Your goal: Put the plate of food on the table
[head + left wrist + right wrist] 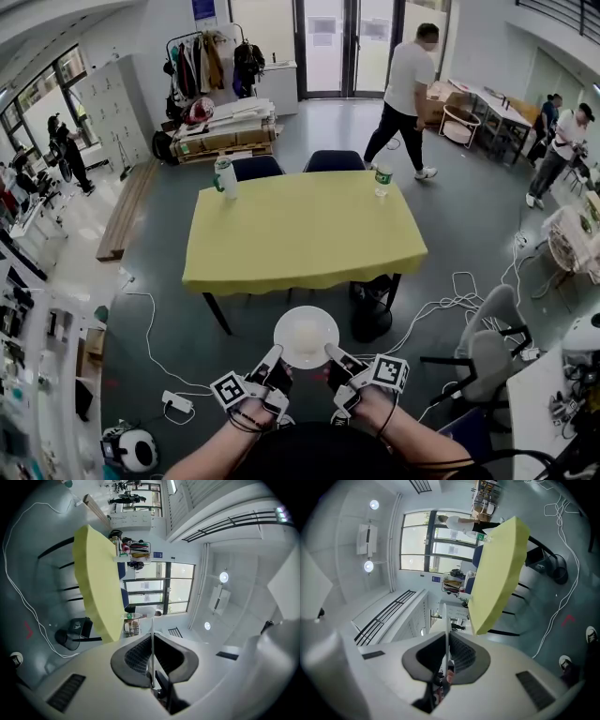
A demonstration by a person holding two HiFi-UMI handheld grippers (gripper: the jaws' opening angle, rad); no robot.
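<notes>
Left tool (276, 354) and right tool (332, 352) are each clamping the near rim of the white plate (306, 336), which is hanging over the floor, short of the yellow surface (300, 230). The plate is looking stiff, smooth and breakable. Such thin edge grips are probably risking tilt, so level carrying matters.

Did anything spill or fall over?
Nothing stands out. The plate looks level, pinched by the left gripper and the right gripper, with food on it. The white bottle and the clear bottle on the yellow table stand upright.
</notes>
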